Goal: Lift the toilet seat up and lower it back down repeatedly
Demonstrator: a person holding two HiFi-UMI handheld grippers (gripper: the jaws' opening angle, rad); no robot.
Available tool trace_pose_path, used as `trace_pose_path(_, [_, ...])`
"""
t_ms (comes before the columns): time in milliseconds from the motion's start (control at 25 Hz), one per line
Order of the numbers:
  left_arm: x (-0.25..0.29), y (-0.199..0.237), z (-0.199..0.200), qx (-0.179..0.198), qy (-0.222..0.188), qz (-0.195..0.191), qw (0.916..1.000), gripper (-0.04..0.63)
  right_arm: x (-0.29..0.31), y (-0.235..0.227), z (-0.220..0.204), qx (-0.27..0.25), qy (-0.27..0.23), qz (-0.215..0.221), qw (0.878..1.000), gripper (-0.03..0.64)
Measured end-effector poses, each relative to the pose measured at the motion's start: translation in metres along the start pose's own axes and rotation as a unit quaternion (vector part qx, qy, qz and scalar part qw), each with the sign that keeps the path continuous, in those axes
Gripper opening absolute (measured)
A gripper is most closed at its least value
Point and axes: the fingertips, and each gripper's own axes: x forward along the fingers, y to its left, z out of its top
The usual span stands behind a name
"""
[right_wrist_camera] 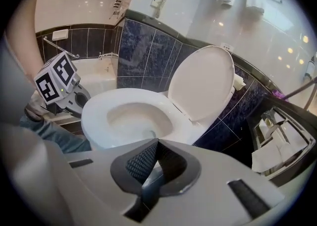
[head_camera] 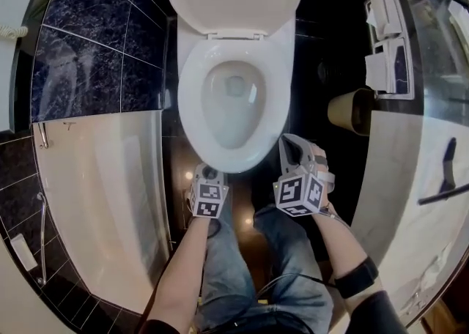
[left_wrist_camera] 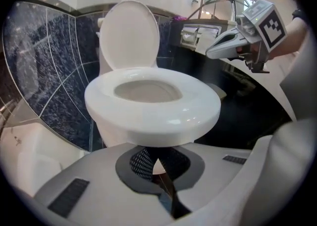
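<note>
— Where was the toilet seat (head_camera: pixel 189 98)?
— Down, frame centre. Left gripper (head_camera: pixel 208 175) and right gripper (head_camera: pixel 293 151) waited below its front edge, jaws together, empty; probably poised to nudge it up

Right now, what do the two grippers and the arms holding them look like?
The left gripper and right gripper are pale grey moulded shells, each topped by a white cube with black square markers. Jaws carry dark mesh-textured pads. Forearms bare; a black band wraps the right one. Thin dark cable over blue jeans.
</note>
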Motion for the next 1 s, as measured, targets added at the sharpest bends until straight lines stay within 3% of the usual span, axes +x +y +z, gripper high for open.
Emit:
trace_pose_path(480, [0.025,-0.006,-0.058,-0.017,0.086,-0.018,0.9960,-0.005,0.015,0.011,-0.021,0.011,0.017,0.005,1.000,0.021])
trace_pose_path(800, [0.022,-0.006,-0.052,-0.029,0.068,-0.021,0.9970,-0.005,0.018,0.016,-0.014,0.009,0.018,0.009,1.000,0.021])
trace_pose_path(1000, [-0.011,0.003,-0.001,-0.028,0.012,-0.004,0.9995,-0.005,0.001,0.008,0.011,0.015,0.009,0.010,1.000,0.021])
